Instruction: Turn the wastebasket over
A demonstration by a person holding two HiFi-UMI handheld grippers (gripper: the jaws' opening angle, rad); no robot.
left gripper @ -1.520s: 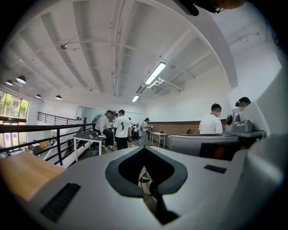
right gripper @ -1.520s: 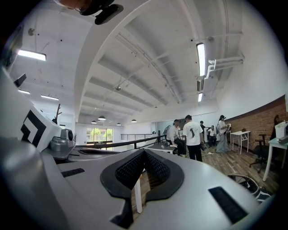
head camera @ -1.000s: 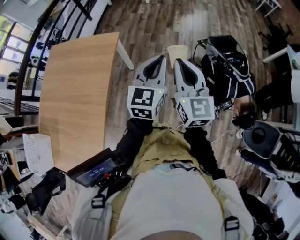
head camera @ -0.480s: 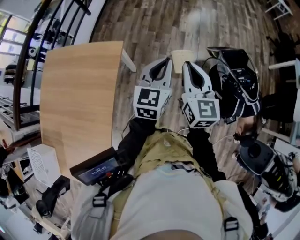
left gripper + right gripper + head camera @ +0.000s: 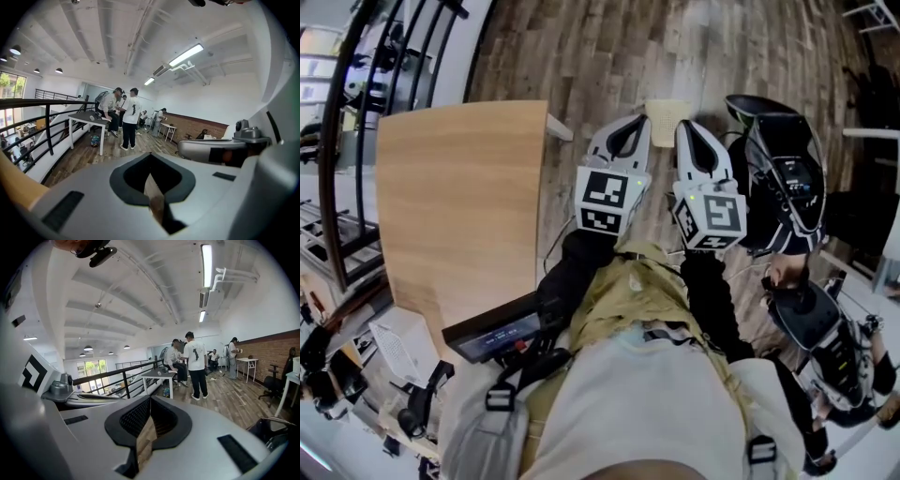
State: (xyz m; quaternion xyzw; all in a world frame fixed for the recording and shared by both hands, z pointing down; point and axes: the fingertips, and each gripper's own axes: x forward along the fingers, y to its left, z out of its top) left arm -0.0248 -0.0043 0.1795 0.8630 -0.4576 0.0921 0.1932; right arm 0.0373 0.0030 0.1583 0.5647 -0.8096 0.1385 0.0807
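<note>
A small cream wastebasket (image 5: 667,109) stands upright on the wood floor in the head view, just past both gripper tips. My left gripper (image 5: 642,119) and right gripper (image 5: 684,125) are held side by side in front of the person's body, both pointing at it. Neither touches it. The left gripper (image 5: 151,157) is shut, with only a thin slit showing floor between its jaws. The right gripper (image 5: 149,400) is shut too, and nothing is held in either. The wastebasket does not show in either gripper view.
A light wooden table (image 5: 459,206) fills the left, with a black railing (image 5: 342,141) beyond it. A black bag (image 5: 783,183) lies right of the wastebasket. Far across the room, people (image 5: 130,117) stand by a white table (image 5: 86,119).
Both grippers have advanced side by side and sunk a little, staying shut. The view has shifted with them, so the table and bag sit lower in the frame.
</note>
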